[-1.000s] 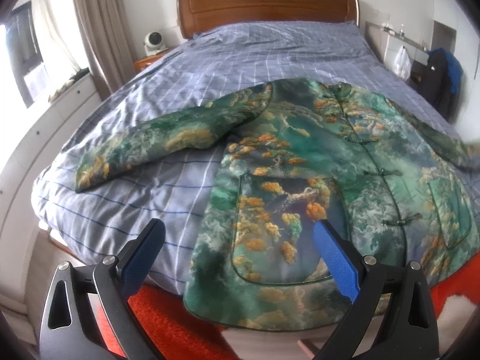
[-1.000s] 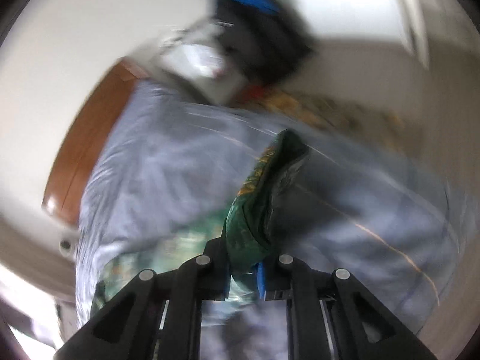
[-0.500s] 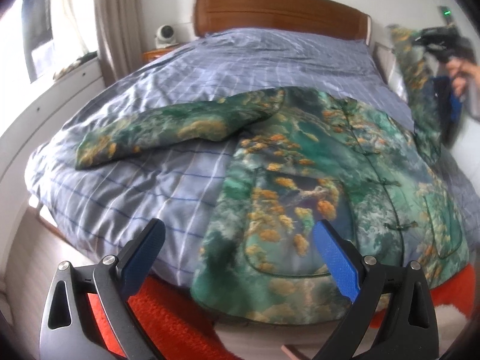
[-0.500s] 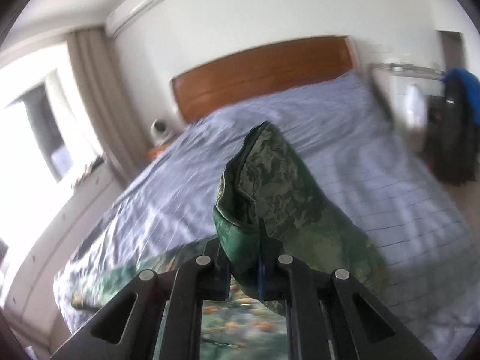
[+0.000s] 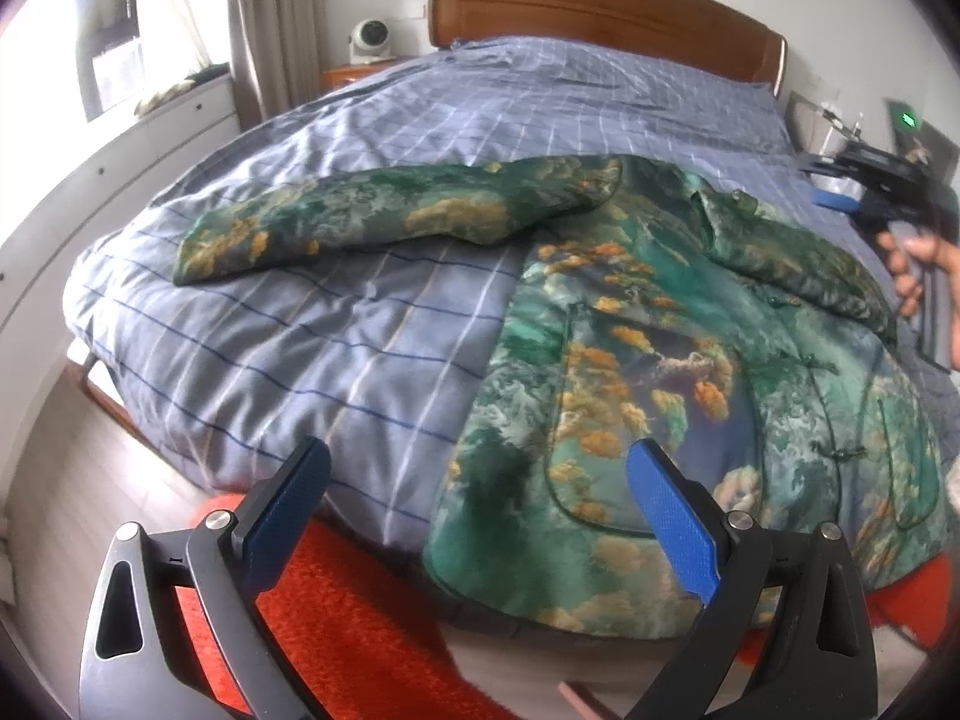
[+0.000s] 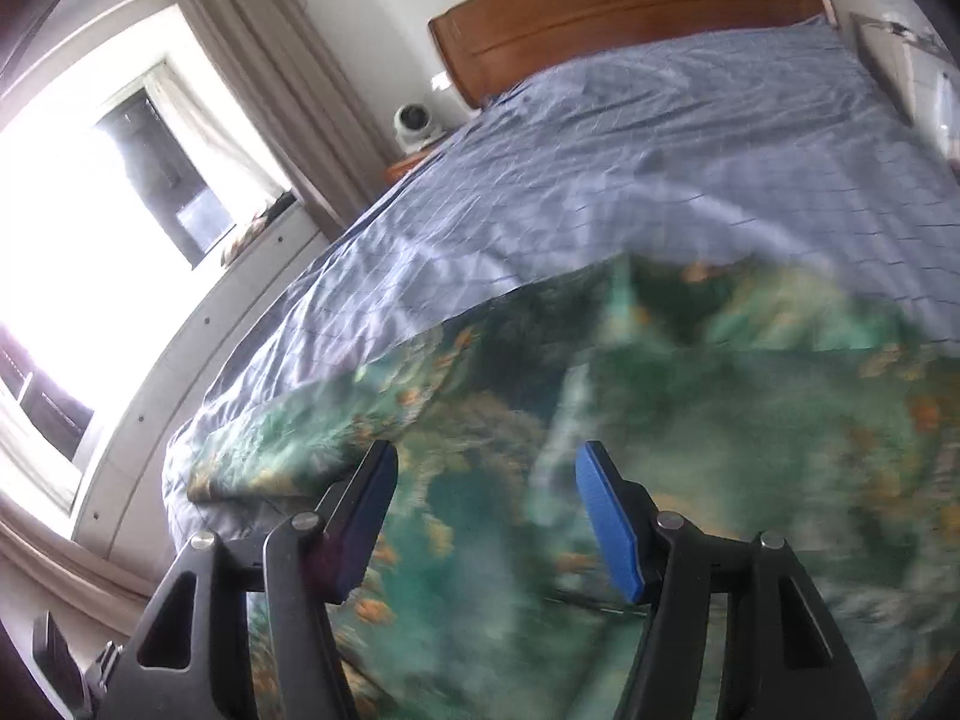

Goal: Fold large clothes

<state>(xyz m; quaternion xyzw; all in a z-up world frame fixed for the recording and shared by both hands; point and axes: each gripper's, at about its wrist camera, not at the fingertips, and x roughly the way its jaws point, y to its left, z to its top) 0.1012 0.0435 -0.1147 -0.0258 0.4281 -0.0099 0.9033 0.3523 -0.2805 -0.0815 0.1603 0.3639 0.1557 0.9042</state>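
Observation:
A green jacket (image 5: 648, 372) with orange flower print lies face up on the blue checked bed (image 5: 372, 324). Its left sleeve (image 5: 372, 228) stretches out to the left. Its right sleeve (image 5: 798, 258) lies folded across the chest. My left gripper (image 5: 480, 498) hovers open over the hem at the bed's foot, holding nothing. My right gripper (image 6: 486, 510) hangs above the blurred jacket (image 6: 660, 450) with its jaws opening and nothing between them. In the left wrist view the right gripper (image 5: 870, 186) and the hand holding it show at the right edge.
A wooden headboard (image 5: 600, 0) closes the far end of the bed. A small white fan (image 5: 371, 39) stands on a nightstand by the curtains and window at the left. A red rug (image 5: 336, 630) lies on the floor below the bed's foot.
The right gripper carried the right sleeve up and across the jacket, then let it go; the sleeve now lies on the chest. The left gripper drifted a little to the left and stayed open.

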